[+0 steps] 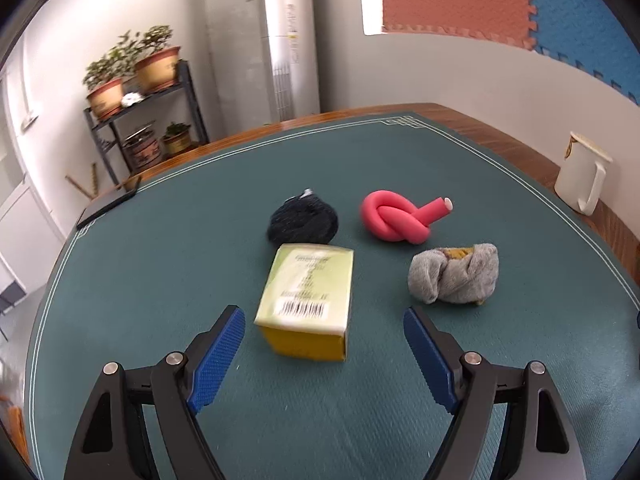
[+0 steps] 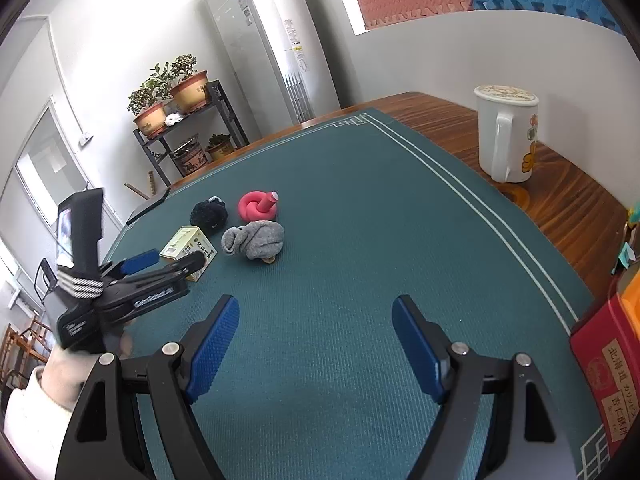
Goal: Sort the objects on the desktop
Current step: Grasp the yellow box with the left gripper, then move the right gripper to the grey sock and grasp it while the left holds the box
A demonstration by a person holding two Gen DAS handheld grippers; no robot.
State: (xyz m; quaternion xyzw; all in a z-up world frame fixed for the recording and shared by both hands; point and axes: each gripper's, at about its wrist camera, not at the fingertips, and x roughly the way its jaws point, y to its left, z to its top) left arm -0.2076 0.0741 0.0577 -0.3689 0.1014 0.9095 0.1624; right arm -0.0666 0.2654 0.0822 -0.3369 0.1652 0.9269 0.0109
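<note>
1. We judge the step in hand to be picking up the small box (image 1: 306,300), which lies on the green mat (image 1: 160,272) of the table, just in front of the left claw (image 1: 324,316) and a little left of its centre line.
2. Our left claw is spread wide and holds nothing; the box sits near the left pad (image 1: 218,356) and well clear of the right one, so we should shift left to centre it before closing.
3. The black bundle (image 1: 303,221) lies just behind the box, seemingly touching it, so we should stop the advance short of it and not drag it along.
4. The grey sock ball (image 1: 454,278) and the pink knotted foam tube (image 1: 398,216) lie to the right, apart from the box; we keep the right finger clear of the sock.
5. Our right claw (image 2: 316,336) is also wide open and empty, hovering over bare mat; we keep it there, out of the way.
6. We close on the box's side faces, gently, since card may crush.
</note>
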